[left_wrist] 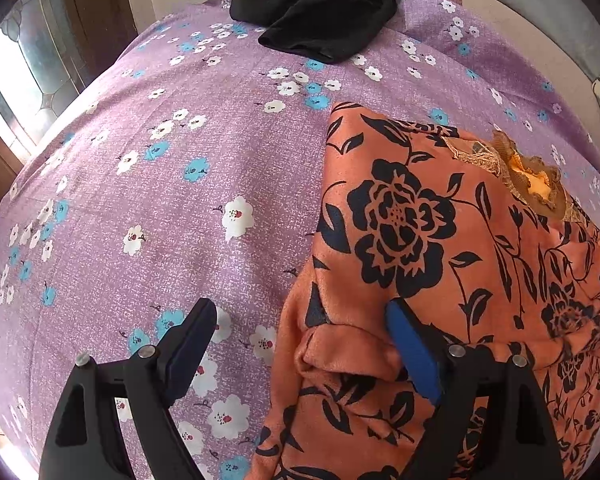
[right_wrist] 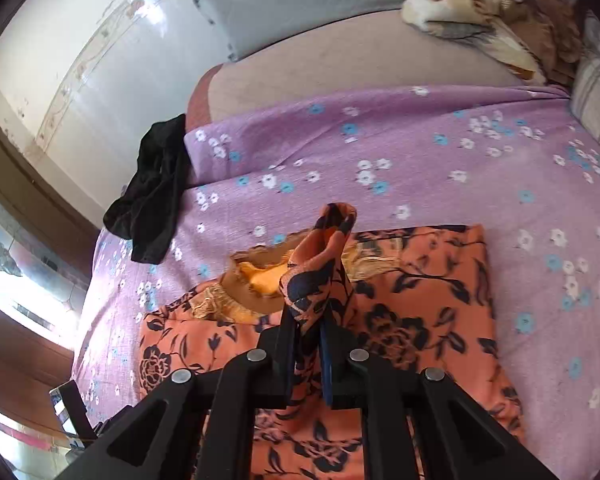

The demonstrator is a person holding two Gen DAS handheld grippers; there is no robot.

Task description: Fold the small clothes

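Orange floral garment [right_wrist: 420, 296] pinched in right gripper [right_wrist: 310, 336] (left gripper [left_wrist: 300, 344] agape)

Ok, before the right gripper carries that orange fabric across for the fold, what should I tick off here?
1. Right gripper shut on a raised fold of the orange garment with black flower print: ok.
2. Left gripper open, straddling the garment's bunched edge, nothing pinched: not ok if it should anchor.
3. Garment lying flat: not ok, bunched near the left gripper.
4. Gold lace neckline exposed, not caught: ok.
5. Crumpled black cloth lies apart at the edge of the purple flowered bedsheet: ok.
6. Which part of the garment is pinched: cannot tell.
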